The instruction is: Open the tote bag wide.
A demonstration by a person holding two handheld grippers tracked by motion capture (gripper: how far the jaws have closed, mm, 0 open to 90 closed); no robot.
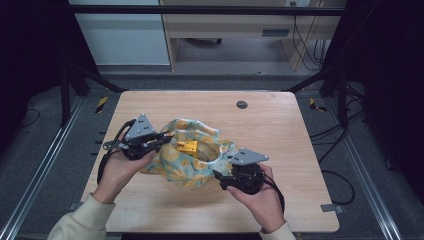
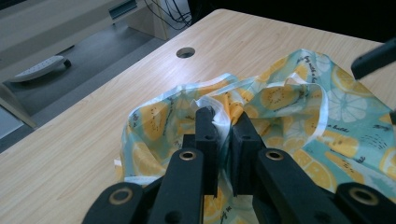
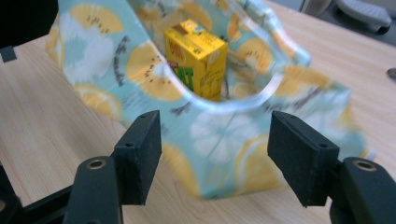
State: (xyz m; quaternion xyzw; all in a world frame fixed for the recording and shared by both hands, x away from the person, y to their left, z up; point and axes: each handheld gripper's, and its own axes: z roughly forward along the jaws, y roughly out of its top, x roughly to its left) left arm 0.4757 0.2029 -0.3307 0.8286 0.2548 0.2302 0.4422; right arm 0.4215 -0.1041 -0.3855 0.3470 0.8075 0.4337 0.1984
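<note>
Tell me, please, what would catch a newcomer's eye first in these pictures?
The lemon-print bag stands out, sitting mid-table on the wooden table with a yellow carton standing inside it. The left gripper is pinched shut on the bag's rim, while the right gripper waits open beside its near side.

High view: fixed above person's edge of table (image 1: 150,210), facing forward and down, whole top visible. Left gripper view: close, looks toward far edge. Right gripper view: close, low over table. All three share lemon-print bag (image 1: 192,167); high and left share cable hole (image 1: 242,104).
</note>
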